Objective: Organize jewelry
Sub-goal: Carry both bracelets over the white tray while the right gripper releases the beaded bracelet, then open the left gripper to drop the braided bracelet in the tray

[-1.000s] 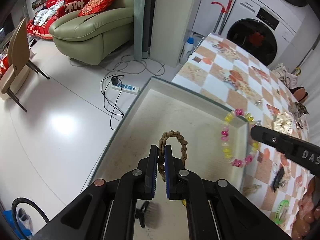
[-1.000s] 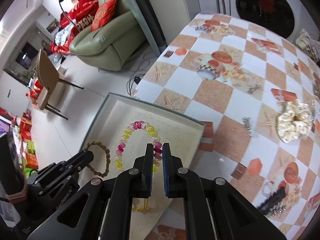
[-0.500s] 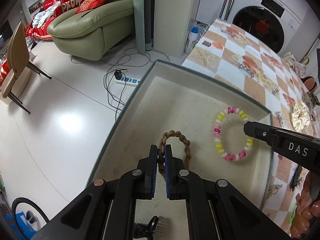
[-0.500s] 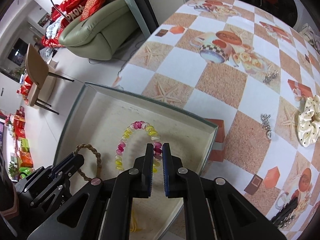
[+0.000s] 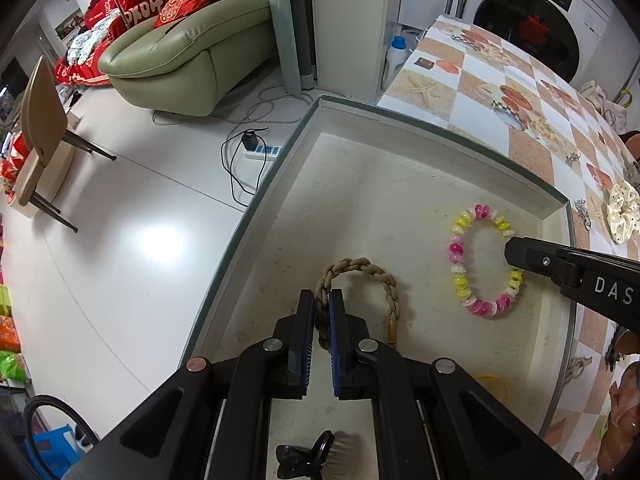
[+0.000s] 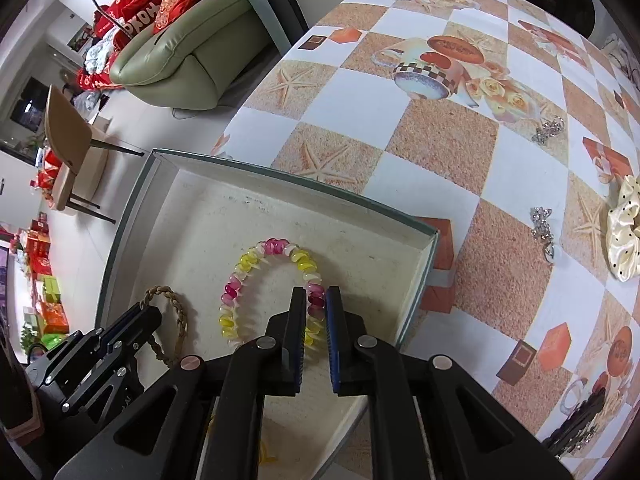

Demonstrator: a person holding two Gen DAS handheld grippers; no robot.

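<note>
A shallow grey-green box (image 5: 440,130) (image 6: 280,172) with a pale floor sits at the table corner. My left gripper (image 5: 321,300) is shut on a brown braided bracelet (image 5: 376,272), which lies low over the box floor; the bracelet also shows in the right wrist view (image 6: 176,308). My right gripper (image 6: 315,298) is shut on a pink, yellow and white bead bracelet (image 6: 244,276) inside the box; the bead bracelet also shows in the left wrist view (image 5: 460,256). The two bracelets lie side by side, apart.
A black claw clip (image 5: 304,456) and a yellow band (image 5: 492,384) lie in the box near me. On the checkered tablecloth (image 6: 440,140) lie a cream scrunchie (image 6: 624,224), silver jewelry pieces (image 6: 542,228) and a black clip (image 6: 580,428). Floor drops off left.
Both grippers have come down and forward into the box with their bracelets. The bead bracelet went from over the box's right wall to its floor.
</note>
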